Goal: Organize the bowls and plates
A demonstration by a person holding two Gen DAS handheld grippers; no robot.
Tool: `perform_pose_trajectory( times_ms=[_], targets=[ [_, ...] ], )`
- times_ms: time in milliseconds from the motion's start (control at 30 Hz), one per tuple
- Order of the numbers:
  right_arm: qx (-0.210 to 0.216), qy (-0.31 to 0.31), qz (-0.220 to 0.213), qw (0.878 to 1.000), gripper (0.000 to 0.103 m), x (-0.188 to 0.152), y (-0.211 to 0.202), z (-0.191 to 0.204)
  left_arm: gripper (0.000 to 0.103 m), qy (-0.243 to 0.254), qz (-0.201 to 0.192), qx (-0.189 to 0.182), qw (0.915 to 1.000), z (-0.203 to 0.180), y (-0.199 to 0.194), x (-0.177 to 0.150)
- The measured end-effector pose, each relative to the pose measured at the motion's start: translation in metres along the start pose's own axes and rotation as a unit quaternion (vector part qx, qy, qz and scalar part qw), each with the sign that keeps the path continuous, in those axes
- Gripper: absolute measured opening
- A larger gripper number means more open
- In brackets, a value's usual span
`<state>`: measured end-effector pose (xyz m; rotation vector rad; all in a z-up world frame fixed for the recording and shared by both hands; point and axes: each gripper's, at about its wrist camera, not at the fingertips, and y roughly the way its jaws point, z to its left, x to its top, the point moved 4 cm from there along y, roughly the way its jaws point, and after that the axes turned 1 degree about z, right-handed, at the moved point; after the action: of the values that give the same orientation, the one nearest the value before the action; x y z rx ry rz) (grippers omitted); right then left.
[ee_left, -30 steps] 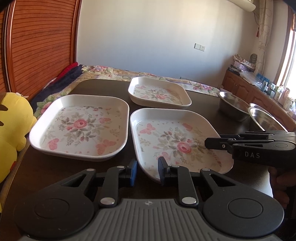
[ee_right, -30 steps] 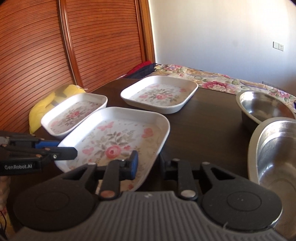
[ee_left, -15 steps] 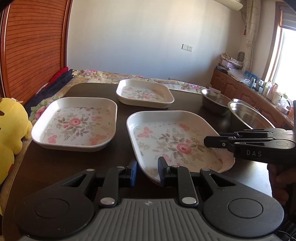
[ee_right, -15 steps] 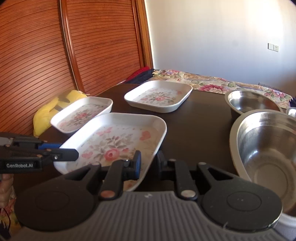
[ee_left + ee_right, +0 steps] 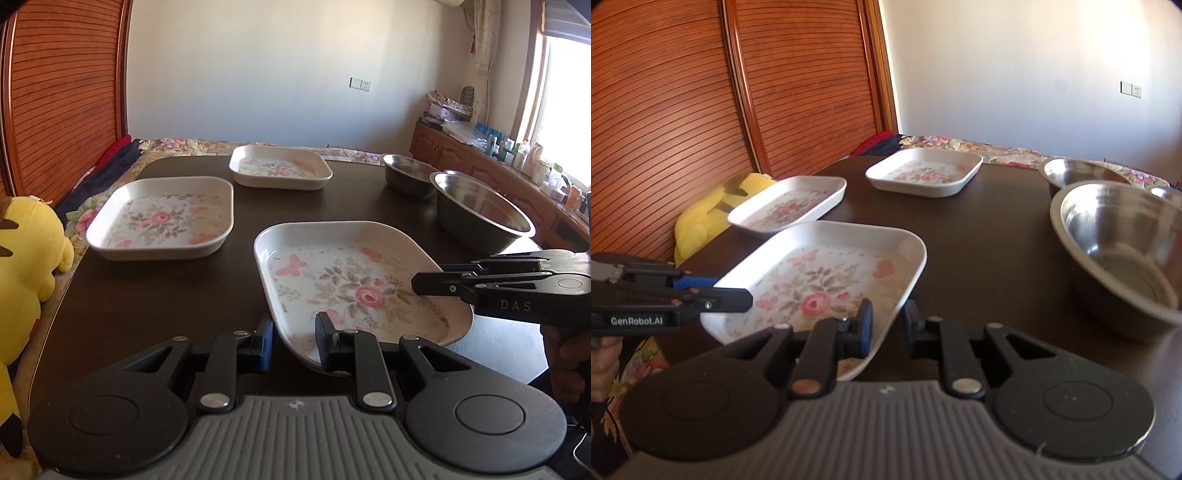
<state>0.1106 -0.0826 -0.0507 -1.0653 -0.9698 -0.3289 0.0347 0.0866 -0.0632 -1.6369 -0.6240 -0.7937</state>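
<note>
White floral near plate (image 5: 354, 284) was clamped by both grippers, lifted clear of the dark table (image 5: 155, 295). Left gripper (image 5: 294, 341) had its fingers narrow on the plate's near left rim, one pad outside, one inside. Right gripper (image 5: 886, 325) was pinched the same way on the near right rim; in the left view it came in from the right, over the plate's right edge. Plate sat near centre, slightly tilted, empty.

Mid plate (image 5: 162, 218) lay flat on the table, left, farther back. Far plate (image 5: 279, 167) lay flat at the far centre. All three had the same rose print. They were well apart from each other.

Big steel bowl (image 5: 1123, 243) stood right of the held plate, apart from it. Small bowl (image 5: 1082, 173) was just behind it, near the far right edge.

Yellow plush (image 5: 26, 266) sat off the table's left edge, by the slatted wood door (image 5: 701, 110).
</note>
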Motion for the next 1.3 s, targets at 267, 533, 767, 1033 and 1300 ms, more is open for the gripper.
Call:
perform_pose_trajectory(
  times_ms=[267, 533, 767, 1033, 1300],
  targets=[
    [0.007, 0.002, 0.008, 1.000, 0.020, -0.011, 0.002, 0.011, 0.024, -0.003, 0.004, 0.008, 1.0000, 0.004, 0.001, -0.006],
    [0.006, 0.001, 0.007, 1.000, 0.020, -0.013, 0.002, 0.012, 0.024, -0.008, 0.004, 0.011, 0.9999, 0.007, 0.004, -0.009],
    [0.006, 0.004, 0.002, 1.000, 0.020, -0.015, 0.001, 0.012, 0.025, -0.020, 0.001, 0.023, 0.9995, 0.011, 0.002, -0.008],
    [0.007, 0.017, -0.029, 0.999, 0.021, 0.003, -0.015, -0.002, 0.037, -0.025, -0.025, 0.039, 0.9986, 0.024, -0.009, 0.012],
    [0.017, -0.021, -0.048, 0.998, 0.032, 0.050, -0.008, 0.001, 0.039, -0.019, -0.040, 0.062, 0.9971, 0.049, -0.002, 0.045]
  ],
)
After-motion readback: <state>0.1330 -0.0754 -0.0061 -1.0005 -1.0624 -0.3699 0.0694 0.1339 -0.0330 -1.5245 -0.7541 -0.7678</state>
